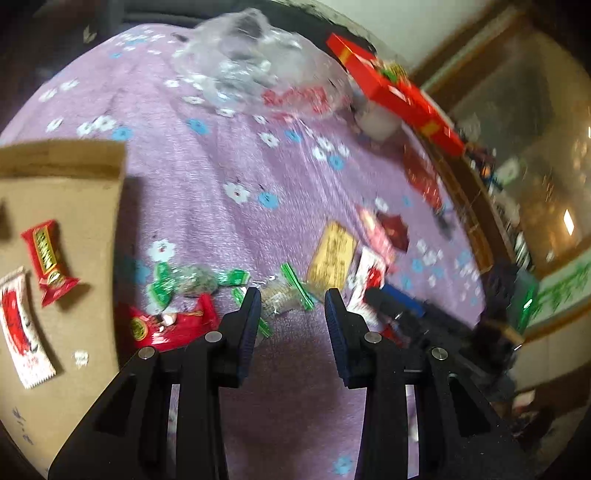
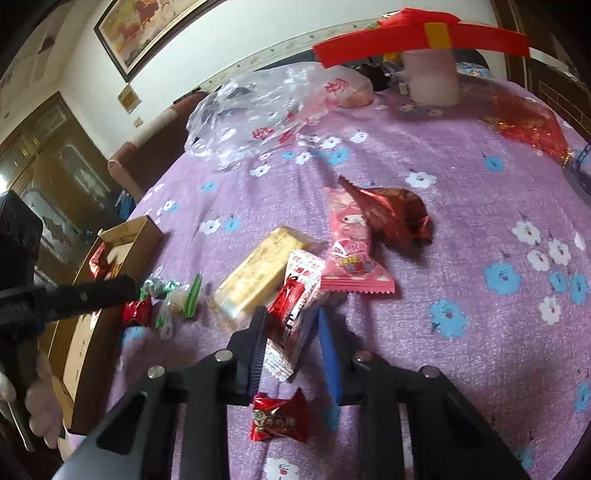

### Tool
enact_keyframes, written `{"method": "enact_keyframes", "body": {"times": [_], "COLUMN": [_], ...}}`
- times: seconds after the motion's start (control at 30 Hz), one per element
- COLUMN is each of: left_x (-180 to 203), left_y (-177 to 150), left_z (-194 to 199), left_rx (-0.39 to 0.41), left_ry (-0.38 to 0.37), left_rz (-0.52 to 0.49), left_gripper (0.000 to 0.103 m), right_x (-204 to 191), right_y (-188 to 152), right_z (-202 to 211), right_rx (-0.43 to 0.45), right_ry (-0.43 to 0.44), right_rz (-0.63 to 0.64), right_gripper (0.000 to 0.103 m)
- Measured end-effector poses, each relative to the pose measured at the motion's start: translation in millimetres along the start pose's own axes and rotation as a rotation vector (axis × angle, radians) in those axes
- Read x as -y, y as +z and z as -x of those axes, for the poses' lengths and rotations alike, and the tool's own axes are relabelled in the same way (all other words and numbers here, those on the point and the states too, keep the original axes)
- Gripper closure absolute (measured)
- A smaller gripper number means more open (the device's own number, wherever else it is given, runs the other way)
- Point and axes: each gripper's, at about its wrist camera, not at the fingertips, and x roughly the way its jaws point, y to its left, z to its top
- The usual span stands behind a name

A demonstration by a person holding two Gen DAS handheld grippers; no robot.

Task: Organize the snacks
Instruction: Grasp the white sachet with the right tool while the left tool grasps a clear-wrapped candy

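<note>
Snacks lie scattered on a purple flowered tablecloth. My left gripper is open and empty, just above a green-ended clear candy. A red candy lies beside its left finger. A cardboard box at left holds a red bar and a white-and-red packet. My right gripper is open around a white-and-red packet, its jaws apart from it. Beyond lie a gold packet, a pink packet and a dark red foil wrapper. A small red candy lies under the gripper.
A crumpled clear plastic bag sits at the far side of the table. A red box lid rests on a white cup. A red mesh bag lies at right. The left gripper shows by the cardboard box.
</note>
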Motion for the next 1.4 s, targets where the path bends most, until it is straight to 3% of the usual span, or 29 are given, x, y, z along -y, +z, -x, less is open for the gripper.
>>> {"method": "enact_keyframes", "body": {"times": [0.37, 0.5, 0.67, 0.87, 0.9, 1.03, 1.2, 1.27, 1.4], "left_x": [30.4, 34.9, 44.7, 48.3, 50.6, 55.7, 50.1, 47.8, 50.3], "left_y": [-9.7, -13.1, -19.4, -15.8, -16.6, -22.8, -23.3, -21.1, -24.2], "left_z": [-34.7, -36.8, -39.5, -31.2, -30.7, -47.9, -56.1, -54.6, -52.1], "left_rx": [0.0, 0.007, 0.023, 0.067, 0.071, 0.007, -0.02, -0.011, 0.007], "left_ry": [0.213, 0.248, 0.28, 0.276, 0.284, 0.349, 0.351, 0.337, 0.328], "left_rz": [-0.268, -0.315, -0.381, -0.401, -0.422, -0.508, -0.486, -0.456, -0.44], "left_gripper": [0.069, 0.069, 0.069, 0.069, 0.065, 0.062, 0.062, 0.071, 0.073], "right_x": [7.2, 7.5, 15.1, 15.7, 15.6, 14.5, 15.3, 15.1, 11.5], "right_y": [3.1, 3.5, 5.2, 5.4, 5.6, 5.6, 5.5, 5.7, 5.7], "right_z": [5.3, 3.7, 2.4, 2.5, 2.5, 2.4, 2.2, 1.9, 0.9], "right_rx": [0.012, 0.003, -0.003, -0.001, -0.001, 0.0, 0.004, 0.007, 0.016], "right_ry": [-0.004, 0.012, 0.059, 0.068, 0.069, 0.073, 0.077, 0.076, 0.063], "right_rz": [-0.031, -0.036, -0.085, -0.096, -0.096, -0.093, -0.098, -0.096, -0.08], "right_gripper": [0.075, 0.074, 0.062, 0.062, 0.061, 0.058, 0.058, 0.056, 0.055]}}
